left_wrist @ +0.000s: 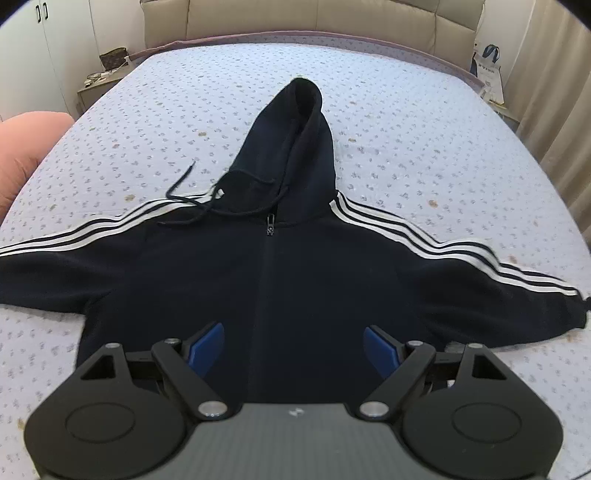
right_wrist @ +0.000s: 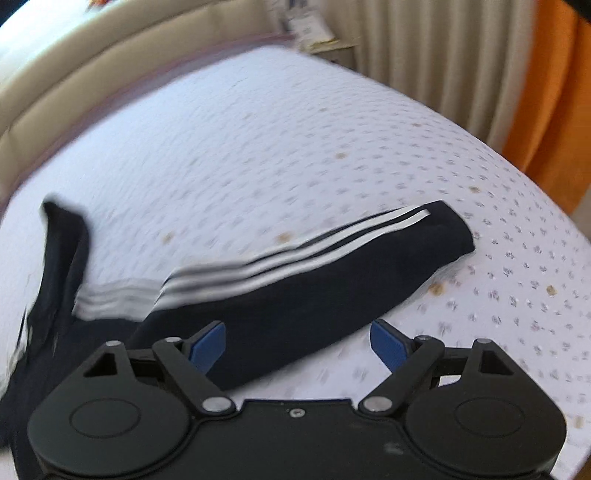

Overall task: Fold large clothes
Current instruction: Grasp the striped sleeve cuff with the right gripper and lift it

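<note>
A black zip hoodie (left_wrist: 280, 280) with white sleeve stripes lies flat, front up, on the bed, sleeves spread out and hood (left_wrist: 295, 125) pointing away. My left gripper (left_wrist: 293, 345) is open and empty above the lower front of the hoodie, over the zip line. In the right wrist view the hoodie's right sleeve (right_wrist: 295, 277) stretches toward its cuff (right_wrist: 448, 230). My right gripper (right_wrist: 297, 345) is open and empty just above the sleeve's near edge. The right wrist view is motion-blurred.
The bed (left_wrist: 406, 122) has a pale floral sheet and a beige padded headboard (left_wrist: 295, 14). A nightstand with a bag (left_wrist: 107, 70) stands at the far left, a paper bag (left_wrist: 487, 70) at the far right. Curtains (right_wrist: 424, 48) and an orange cloth (right_wrist: 554, 110) hang beside the bed.
</note>
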`<state>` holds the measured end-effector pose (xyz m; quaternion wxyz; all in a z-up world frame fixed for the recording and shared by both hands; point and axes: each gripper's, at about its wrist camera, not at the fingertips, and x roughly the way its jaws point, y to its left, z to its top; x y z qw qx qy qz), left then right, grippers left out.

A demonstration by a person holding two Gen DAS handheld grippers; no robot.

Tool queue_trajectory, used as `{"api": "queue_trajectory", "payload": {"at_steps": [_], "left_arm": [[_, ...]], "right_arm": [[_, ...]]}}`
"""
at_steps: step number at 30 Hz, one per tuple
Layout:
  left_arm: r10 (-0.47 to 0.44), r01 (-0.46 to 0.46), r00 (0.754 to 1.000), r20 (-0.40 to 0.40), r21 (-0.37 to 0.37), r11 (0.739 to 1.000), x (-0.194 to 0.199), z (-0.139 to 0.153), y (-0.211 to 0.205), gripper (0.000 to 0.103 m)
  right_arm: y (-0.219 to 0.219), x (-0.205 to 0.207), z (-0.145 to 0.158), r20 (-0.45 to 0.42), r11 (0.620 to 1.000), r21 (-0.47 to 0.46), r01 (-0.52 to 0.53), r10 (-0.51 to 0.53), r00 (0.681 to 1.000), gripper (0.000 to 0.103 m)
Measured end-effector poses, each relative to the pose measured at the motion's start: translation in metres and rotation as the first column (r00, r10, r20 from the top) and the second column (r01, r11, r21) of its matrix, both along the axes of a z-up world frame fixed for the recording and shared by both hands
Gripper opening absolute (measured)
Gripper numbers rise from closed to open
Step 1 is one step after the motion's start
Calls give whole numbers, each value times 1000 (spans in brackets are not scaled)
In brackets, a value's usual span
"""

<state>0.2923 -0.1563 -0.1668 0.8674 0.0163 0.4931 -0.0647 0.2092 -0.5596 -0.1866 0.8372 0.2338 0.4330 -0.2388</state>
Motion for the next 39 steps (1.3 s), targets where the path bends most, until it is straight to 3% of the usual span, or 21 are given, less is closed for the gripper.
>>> {"api": "queue_trajectory", "payload": {"at_steps": [7,12,17,19,20,21,24,30,32,34,35,36,39], "left_arm": [[-24,21,999,47,47,999,21,-65,-32,84],[-50,49,999,21,46,998,30,-101,-55,84],[-78,78,997,9,45,996,33,-114,-71,84],[-85,85,996,7,45,995,34,-116,-74,84],[-88,88,996,5,43,995,35,-117,-74,84],[-89,89,996,5,41,995,35,-118,-74,84],[-86,85,996,13,38,996,36,-119,-68,84],[-68,67,997,25,42,997,36,-119,-37,82],[-49,48,998,37,31,998,36,-117,-20,82],[-28,28,999,41,1,1000,38,-114,3,82],[-19,19,999,36,-19,1000,40,-113,15,80],[-6,8,1000,29,-38,999,42,-112,29,78],[25,-22,999,38,-59,998,44,-104,74,76]], "right_arm": [[-109,0,-83,27,983,-19,183,-182,983,98],[-178,-5,-124,72,948,93,305,-312,947,98],[-211,-1,-154,83,897,225,381,-408,909,93],[-212,2,-156,110,887,214,410,-439,892,80],[-211,6,-156,106,887,203,416,-442,891,52],[-210,9,-157,97,886,204,415,-441,892,32],[-204,13,-158,116,887,196,418,-444,889,20],[-127,28,-110,184,963,6,269,-265,946,17],[-75,39,-86,215,982,-76,174,-154,964,17],[-12,52,-63,219,970,-232,71,-19,975,17],[26,57,-50,222,943,-331,15,62,973,17],[55,62,-41,230,928,-372,-22,115,966,17],[144,78,-19,305,936,-328,-131,236,923,17]]}}
